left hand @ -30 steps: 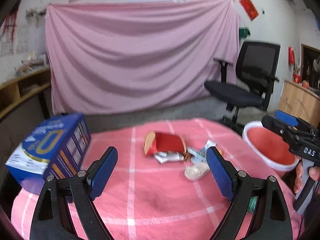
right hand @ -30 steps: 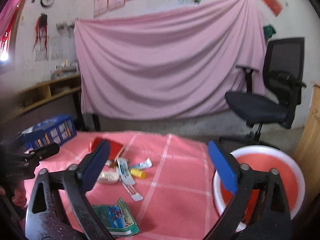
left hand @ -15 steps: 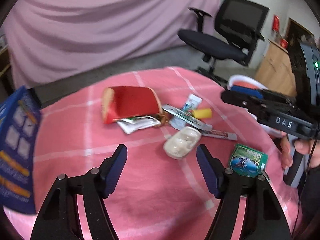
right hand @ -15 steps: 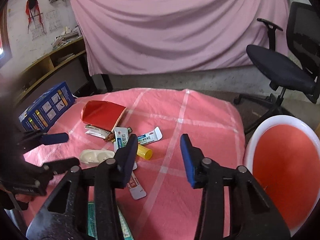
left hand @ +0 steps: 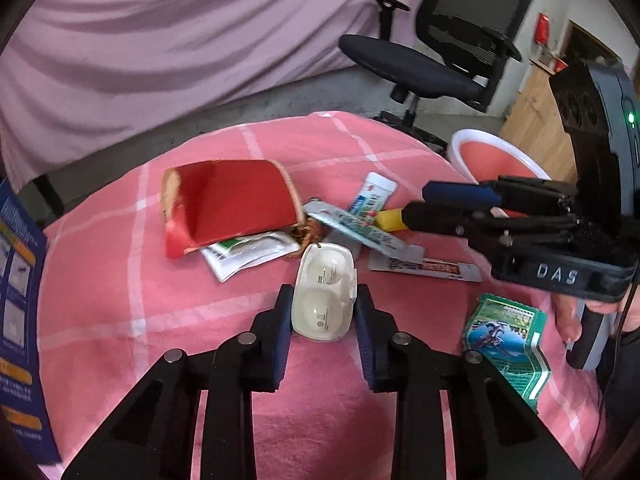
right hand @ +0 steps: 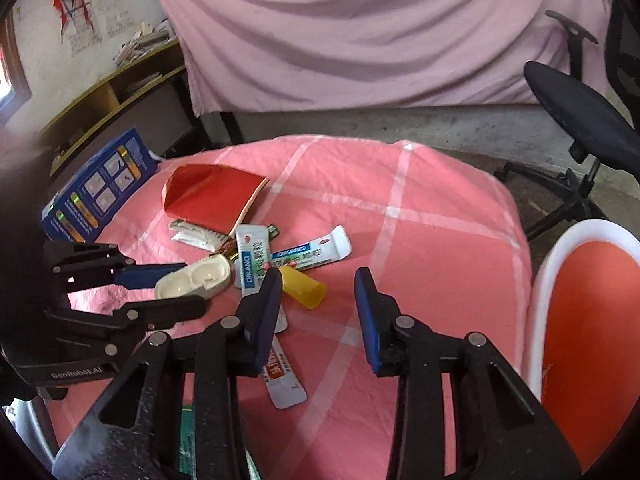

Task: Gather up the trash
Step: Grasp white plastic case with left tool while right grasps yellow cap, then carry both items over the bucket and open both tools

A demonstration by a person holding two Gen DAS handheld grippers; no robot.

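Observation:
Trash lies in a heap on the pink checked tablecloth (left hand: 120, 280). My left gripper (left hand: 322, 312) is open with its blue pads either side of a white plastic two-well case (left hand: 324, 292), close to it; the case also shows in the right wrist view (right hand: 196, 280). My right gripper (right hand: 318, 292) is open and empty, low over the cloth beside a yellow cap (right hand: 302, 292). A red folded carton (left hand: 232, 200), white-blue sachets (right hand: 310, 254), a long strip wrapper (right hand: 280, 376) and a green packet (left hand: 506, 340) lie around.
A red basin with a white rim (right hand: 592, 320) stands off the table's right side. A blue printed box (right hand: 100, 188) sits at the table's left edge. A black office chair (left hand: 432, 60) and a pink draped sheet (right hand: 360, 32) are behind.
Both grippers have dropped toward the table and narrowed. The left one moved forward until its pads flank the white case. The right one came down near the yellow cap.

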